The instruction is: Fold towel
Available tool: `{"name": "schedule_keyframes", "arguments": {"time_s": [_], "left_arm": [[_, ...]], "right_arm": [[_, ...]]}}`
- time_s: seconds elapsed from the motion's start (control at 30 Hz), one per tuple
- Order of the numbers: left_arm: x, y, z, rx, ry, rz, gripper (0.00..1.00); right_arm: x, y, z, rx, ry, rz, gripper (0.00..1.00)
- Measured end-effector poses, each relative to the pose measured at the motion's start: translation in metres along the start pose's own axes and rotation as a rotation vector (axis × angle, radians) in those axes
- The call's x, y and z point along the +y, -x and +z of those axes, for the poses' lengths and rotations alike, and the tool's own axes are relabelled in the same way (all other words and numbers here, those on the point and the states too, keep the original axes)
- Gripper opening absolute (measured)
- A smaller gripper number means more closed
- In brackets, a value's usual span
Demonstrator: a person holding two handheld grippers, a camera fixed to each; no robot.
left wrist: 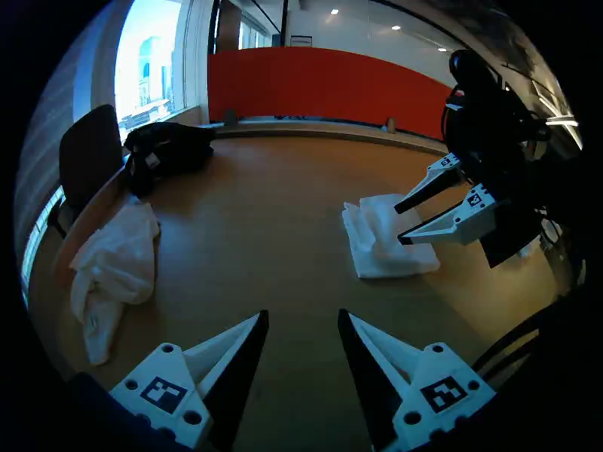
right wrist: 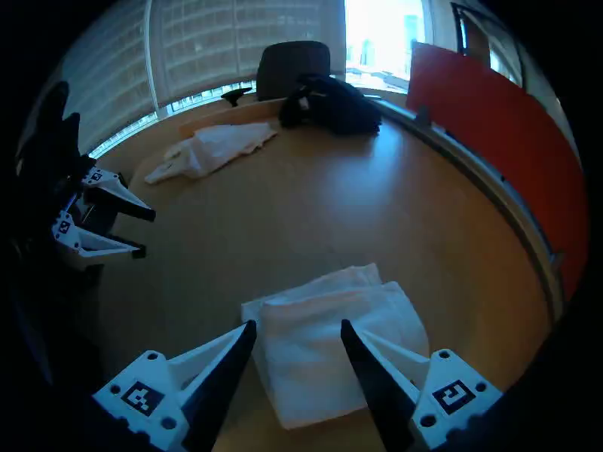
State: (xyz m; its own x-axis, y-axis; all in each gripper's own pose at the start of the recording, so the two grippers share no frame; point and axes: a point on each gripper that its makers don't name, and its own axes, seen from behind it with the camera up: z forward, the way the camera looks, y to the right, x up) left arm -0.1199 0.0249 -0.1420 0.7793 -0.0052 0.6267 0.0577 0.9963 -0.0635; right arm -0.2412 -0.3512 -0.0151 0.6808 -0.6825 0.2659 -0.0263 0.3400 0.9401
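- In the left gripper view, the left tool (left wrist: 301, 315) hung released over bare bench (left wrist: 264, 226), its fingers spread and gripping nothing.
- A folded towel (left wrist: 388, 241) lay as a tidy stack on the right of the bench. The right tool (left wrist: 399, 226) hovered at the stack's right side with its fingers apart, and I could not tell whether they touched the cloth.
- A crumpled towel (left wrist: 117, 264) sprawled at the bench's left edge, well apart from the stack and near a black bag (left wrist: 166, 151) and a chair (left wrist: 87, 158).
- In the right gripper view, the right tool was released too. Its fingers stood over the folded towel with cloth showing between them, but nothing was pinched.
- The left tool appeared far off to the left, fingers parted and clear of both towels.
- By my judgement, one towel looked finished and the crumpled one was likely next. The step in hand called for lifting the right tool straight up, so the stack was not dragged open.
- Folding the next towel well would probably mean drawing it toward the bench's middle, finding two corners of one edge, and spreading it flat before any fold. Grabbing a bunched lump would risk a lopsided result.
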Motion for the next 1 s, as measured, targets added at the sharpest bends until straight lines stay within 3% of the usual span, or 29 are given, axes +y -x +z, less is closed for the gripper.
{"name": "schedule_keyframes", "arguments": {"time_s": [0.67,1.0], "left_arm": [[0.002,-0.003,-0.001,0.008,0.002,0.010,0.67],[0.001,-0.002,-0.001,0.010,0.000,0.019,0.67]], "right_arm": [[0.000,0.036,-0.025,0.001,0.065,0.075,0.86],[-0.004,0.053,-0.028,0.009,0.121,0.131,0.86]]}}
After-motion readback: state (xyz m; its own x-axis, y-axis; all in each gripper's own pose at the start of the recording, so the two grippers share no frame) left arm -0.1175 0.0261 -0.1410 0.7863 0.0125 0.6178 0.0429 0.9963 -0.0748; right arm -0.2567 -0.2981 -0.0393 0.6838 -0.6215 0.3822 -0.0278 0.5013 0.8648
